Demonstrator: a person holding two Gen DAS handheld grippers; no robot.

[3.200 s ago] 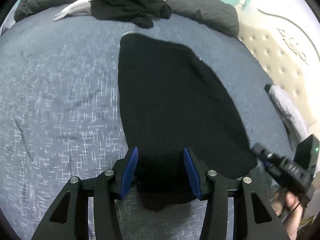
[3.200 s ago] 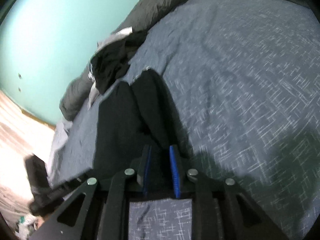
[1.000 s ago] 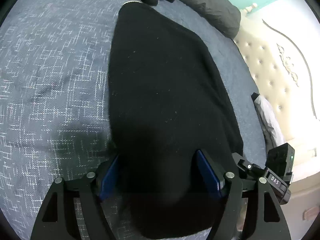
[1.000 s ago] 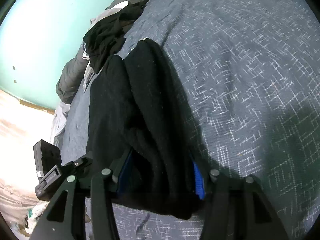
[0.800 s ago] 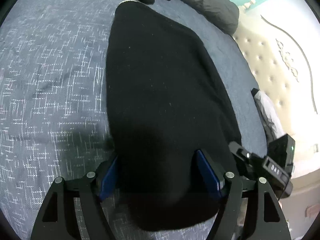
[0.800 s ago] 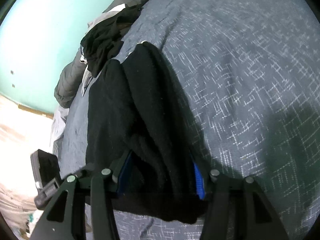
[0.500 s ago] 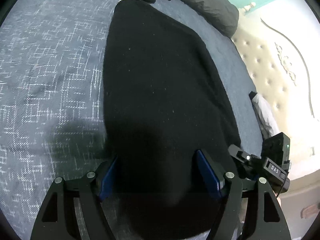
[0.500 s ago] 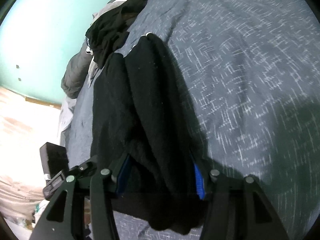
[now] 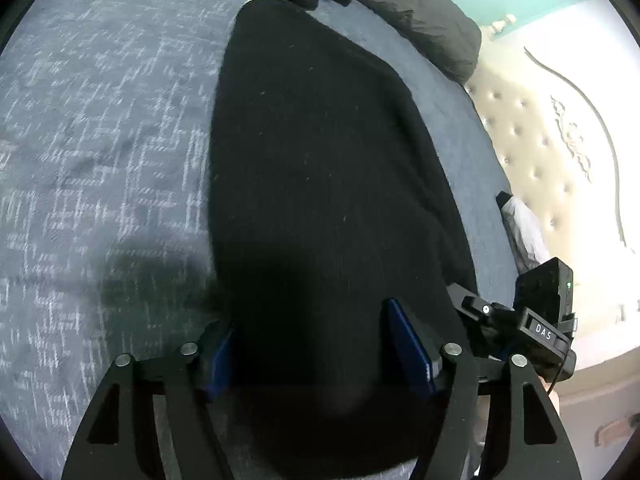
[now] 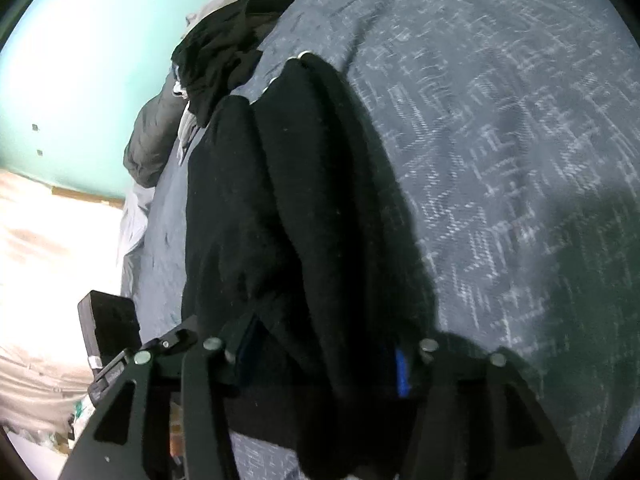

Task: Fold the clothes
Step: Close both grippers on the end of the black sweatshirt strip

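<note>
Left wrist view: the left gripper (image 9: 320, 344) is spread wide, its jaws straddling the near end of the black garment (image 9: 320, 152), which is laid lengthwise on the blue bedspread (image 9: 100, 120). The right gripper (image 10: 324, 356) is likewise spread around the garment's bunched edge, presumably so that both corners can be taken for a fold.

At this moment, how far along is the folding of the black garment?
Done: the black garment lies on the bed cover as a long narrow strip, its sides apparently folded in. In hand: the left gripper and right gripper both straddle its near end, jaws spread wide around the cloth, not pinching. Left: folding it along its length, then the dark clothes pile beyond.
</note>
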